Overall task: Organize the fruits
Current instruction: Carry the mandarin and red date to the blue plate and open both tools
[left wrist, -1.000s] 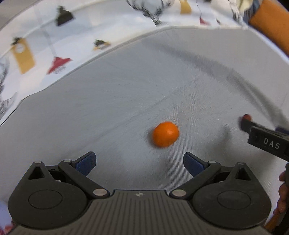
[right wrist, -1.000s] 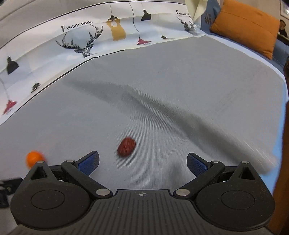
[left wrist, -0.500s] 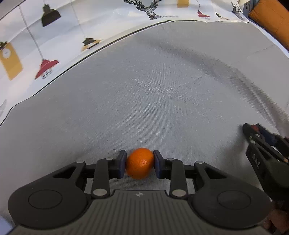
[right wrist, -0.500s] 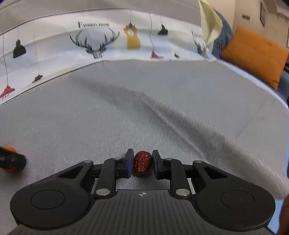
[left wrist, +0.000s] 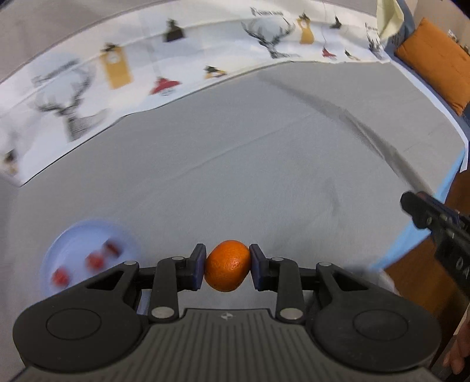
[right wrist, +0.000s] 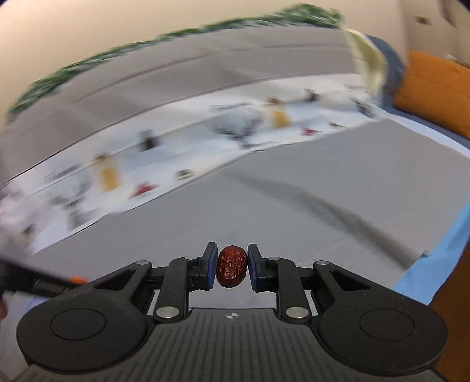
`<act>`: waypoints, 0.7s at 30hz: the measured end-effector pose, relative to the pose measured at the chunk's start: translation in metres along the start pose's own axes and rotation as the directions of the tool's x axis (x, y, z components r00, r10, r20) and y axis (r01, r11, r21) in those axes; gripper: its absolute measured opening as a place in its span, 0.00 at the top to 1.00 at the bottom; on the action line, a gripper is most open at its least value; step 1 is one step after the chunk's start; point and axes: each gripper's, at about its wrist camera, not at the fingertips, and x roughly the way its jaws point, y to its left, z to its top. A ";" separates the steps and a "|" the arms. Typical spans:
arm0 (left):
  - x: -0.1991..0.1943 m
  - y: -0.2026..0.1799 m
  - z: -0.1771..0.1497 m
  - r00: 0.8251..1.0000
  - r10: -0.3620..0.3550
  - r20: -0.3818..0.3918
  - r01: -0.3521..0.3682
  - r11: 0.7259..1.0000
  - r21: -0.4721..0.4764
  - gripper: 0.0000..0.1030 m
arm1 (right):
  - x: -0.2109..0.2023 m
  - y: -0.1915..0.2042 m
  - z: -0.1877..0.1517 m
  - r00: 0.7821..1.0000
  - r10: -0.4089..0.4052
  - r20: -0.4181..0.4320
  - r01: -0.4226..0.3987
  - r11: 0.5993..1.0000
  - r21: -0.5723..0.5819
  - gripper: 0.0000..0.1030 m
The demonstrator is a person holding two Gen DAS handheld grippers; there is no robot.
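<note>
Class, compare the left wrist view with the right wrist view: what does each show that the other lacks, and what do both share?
Left wrist only: the left tool shut on an orange, and a plate holding blurred red fruits. Right wrist only: the right tool shut on a wrinkled date, and green foliage behind. Both: grey cloth, deer-print sheet, orange cushion.

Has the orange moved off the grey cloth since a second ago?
Yes. The orange, then lying loose on the grey cloth, is now clamped in the left gripper and raised above it.

Both wrist views look forward, low and close, over the grey cloth (left wrist: 264, 152) (shared, with the printed runner (right wrist: 205, 152) behind). The left view catches the right gripper (left wrist: 434, 217) at its right edge.
</note>
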 end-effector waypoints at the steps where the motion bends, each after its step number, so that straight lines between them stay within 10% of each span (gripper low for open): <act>1: -0.015 0.008 -0.014 1.000 0.011 0.002 -0.011 1.000 -0.013 0.66 | -0.013 0.011 -0.006 1.000 0.024 -0.005 -0.024 0.999 -0.025 0.78; 10: -0.100 0.057 -0.119 0.997 0.074 0.025 -0.071 0.990 -0.124 0.66 | -0.099 0.092 -0.044 0.990 0.144 0.013 -0.136 0.959 -0.249 0.78; 21: -0.155 0.092 -0.167 0.988 0.117 0.100 -0.088 0.964 -0.252 0.66 | -0.143 0.144 -0.059 0.972 0.232 0.044 -0.195 0.895 -0.401 0.78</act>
